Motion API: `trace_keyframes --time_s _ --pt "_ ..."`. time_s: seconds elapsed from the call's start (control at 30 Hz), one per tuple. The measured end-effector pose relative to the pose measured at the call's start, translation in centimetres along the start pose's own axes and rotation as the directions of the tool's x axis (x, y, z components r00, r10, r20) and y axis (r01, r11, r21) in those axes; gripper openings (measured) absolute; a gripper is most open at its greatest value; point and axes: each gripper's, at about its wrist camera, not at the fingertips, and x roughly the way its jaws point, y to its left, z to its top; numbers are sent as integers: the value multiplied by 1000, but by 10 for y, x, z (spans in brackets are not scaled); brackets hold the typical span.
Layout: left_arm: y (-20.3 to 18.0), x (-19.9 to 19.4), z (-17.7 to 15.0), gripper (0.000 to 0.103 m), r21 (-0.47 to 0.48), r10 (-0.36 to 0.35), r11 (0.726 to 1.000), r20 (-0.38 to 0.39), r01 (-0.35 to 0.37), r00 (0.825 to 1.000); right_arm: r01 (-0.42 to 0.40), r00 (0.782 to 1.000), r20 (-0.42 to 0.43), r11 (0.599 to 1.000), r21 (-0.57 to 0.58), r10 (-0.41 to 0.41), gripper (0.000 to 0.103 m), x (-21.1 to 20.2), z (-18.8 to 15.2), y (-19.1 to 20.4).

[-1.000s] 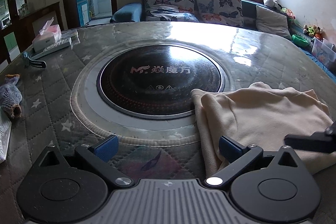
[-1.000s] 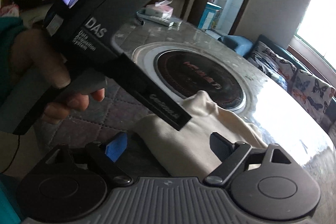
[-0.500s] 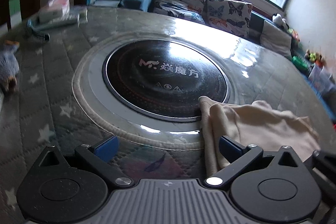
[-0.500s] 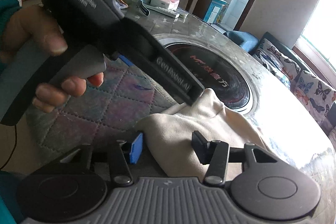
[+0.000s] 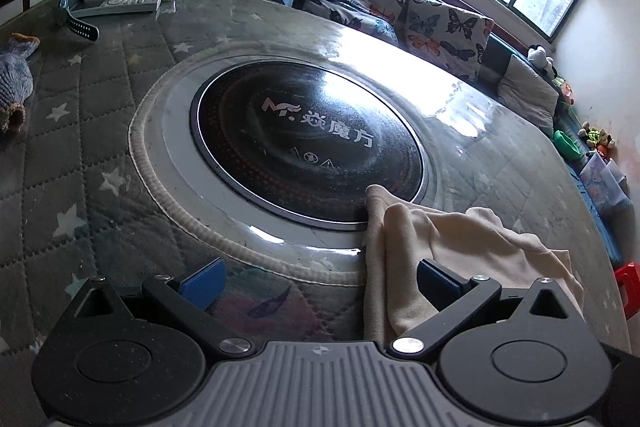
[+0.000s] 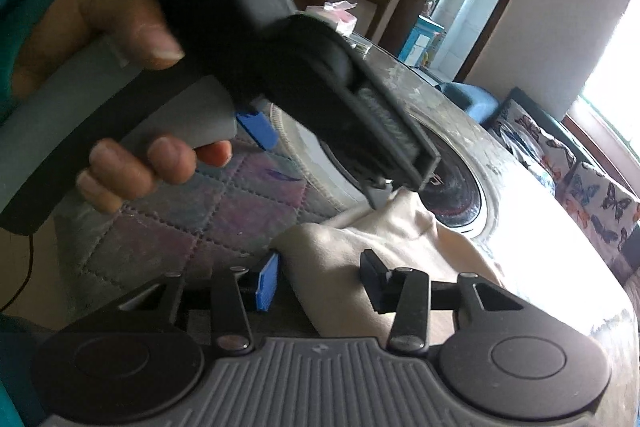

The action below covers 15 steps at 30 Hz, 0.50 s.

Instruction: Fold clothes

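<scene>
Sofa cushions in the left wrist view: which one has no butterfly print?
The plain grey cushion, the rightmost one, beside the panda toy. The two butterfly cushions left of it are printed.

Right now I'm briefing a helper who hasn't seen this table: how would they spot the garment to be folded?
Find the big round table with the black glass cooktop set in its middle. At the cooktop's near right edge lies a rumpled cream garment, one corner lapping the black glass. It is the only pale, plain cloth there; the knitted blue-grey sock lies far left.
</scene>
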Motion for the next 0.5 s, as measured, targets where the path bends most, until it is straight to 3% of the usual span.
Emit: trace_keyframes --time_s 0.1,0.17,0.23,0.5 --pt "-1 0 0 103 -25 -30 999 -16 30 999 -2 1000 6 1000 4 2 39 2 0 -1" --pt "-2 0 0 103 -41 -51 998 -26 50 998 1 1000 10 1000 18 -1 31 2 -1 -3" --pt "-3 0 0 103 -58 -71 996 -36 69 997 0 1000 21 999 50 -1 16 1 -2 -9" --pt "-6 1 0 103 -128 -155 981 -73 145 985 -97 992 107 954 282 70 11 -19 -1 -53"
